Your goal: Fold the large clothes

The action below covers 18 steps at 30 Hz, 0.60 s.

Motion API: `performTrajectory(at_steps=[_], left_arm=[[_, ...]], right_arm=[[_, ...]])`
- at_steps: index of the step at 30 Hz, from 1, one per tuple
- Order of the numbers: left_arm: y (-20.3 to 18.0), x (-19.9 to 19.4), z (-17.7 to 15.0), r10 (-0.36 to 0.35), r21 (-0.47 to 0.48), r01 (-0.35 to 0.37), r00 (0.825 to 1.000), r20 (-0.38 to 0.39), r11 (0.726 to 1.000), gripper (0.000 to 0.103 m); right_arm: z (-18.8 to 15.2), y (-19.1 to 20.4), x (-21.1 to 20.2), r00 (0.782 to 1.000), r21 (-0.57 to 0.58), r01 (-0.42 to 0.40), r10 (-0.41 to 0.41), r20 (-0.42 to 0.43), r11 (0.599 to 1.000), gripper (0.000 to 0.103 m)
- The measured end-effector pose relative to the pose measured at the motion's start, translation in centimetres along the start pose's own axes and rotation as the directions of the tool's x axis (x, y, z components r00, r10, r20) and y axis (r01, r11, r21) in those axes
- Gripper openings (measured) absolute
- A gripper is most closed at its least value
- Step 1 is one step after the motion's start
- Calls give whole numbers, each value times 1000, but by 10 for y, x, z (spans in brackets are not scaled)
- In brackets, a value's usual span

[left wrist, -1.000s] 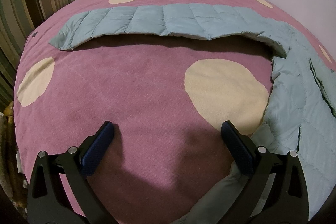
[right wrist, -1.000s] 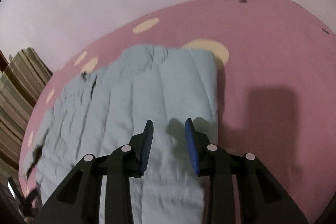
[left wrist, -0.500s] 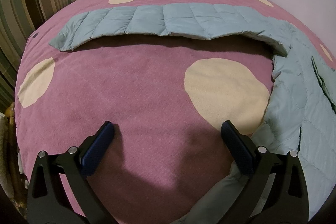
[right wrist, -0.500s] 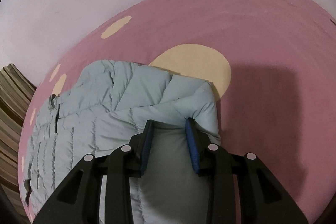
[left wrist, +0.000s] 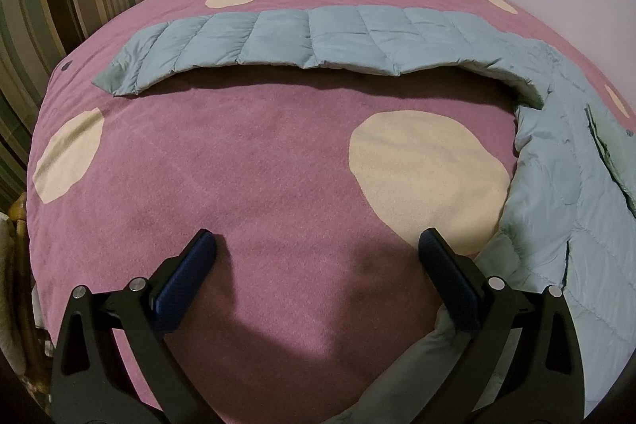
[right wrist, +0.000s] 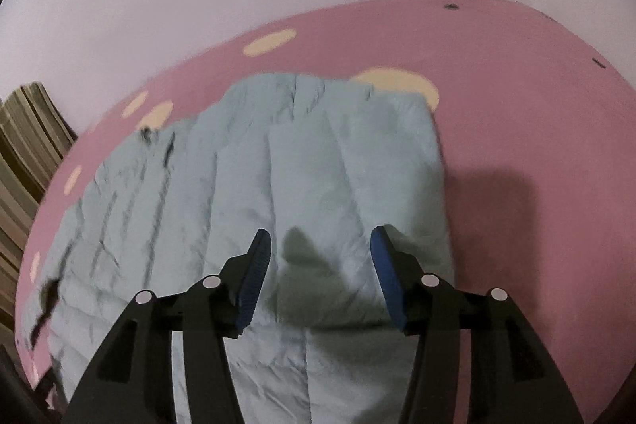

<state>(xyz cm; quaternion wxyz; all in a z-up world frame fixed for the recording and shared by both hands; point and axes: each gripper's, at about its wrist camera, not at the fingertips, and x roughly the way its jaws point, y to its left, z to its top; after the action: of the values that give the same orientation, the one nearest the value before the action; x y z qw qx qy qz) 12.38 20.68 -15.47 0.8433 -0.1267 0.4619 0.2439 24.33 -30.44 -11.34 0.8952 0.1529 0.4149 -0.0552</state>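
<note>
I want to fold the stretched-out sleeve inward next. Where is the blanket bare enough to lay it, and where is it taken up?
Bare pink blanket lies between the sleeve, the jacket body and the open left gripper. More bare blanket runs beside the jacket's outer edge. The jacket fills the rest; the right gripper, jaws just opened, nothing between them, is above it.

Quilted jacket: smooth, slight sheen; blanket: matt fuzzy cloth; grippers: matt black plastic

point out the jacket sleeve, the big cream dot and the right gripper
jacket sleeve (left wrist: 318,40): left wrist view, middle of the outstretched quilted sleeve
big cream dot (left wrist: 427,171): left wrist view, centre of the dot
right gripper (right wrist: 320,253): right wrist view, midway between its fingertips
</note>
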Motion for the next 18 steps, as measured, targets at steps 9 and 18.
performTrajectory(at_steps=[9, 18], left_arm=[[0, 0, 0, 2, 0, -2, 1000, 1, 1000, 101], [4, -4, 1, -59, 30, 59, 998, -8, 998, 101]], right_arm=[[-16, 3, 28, 996, -71, 90, -91, -14, 993, 54], [-21, 4, 24, 995, -84, 99, -99, 1, 992, 57]])
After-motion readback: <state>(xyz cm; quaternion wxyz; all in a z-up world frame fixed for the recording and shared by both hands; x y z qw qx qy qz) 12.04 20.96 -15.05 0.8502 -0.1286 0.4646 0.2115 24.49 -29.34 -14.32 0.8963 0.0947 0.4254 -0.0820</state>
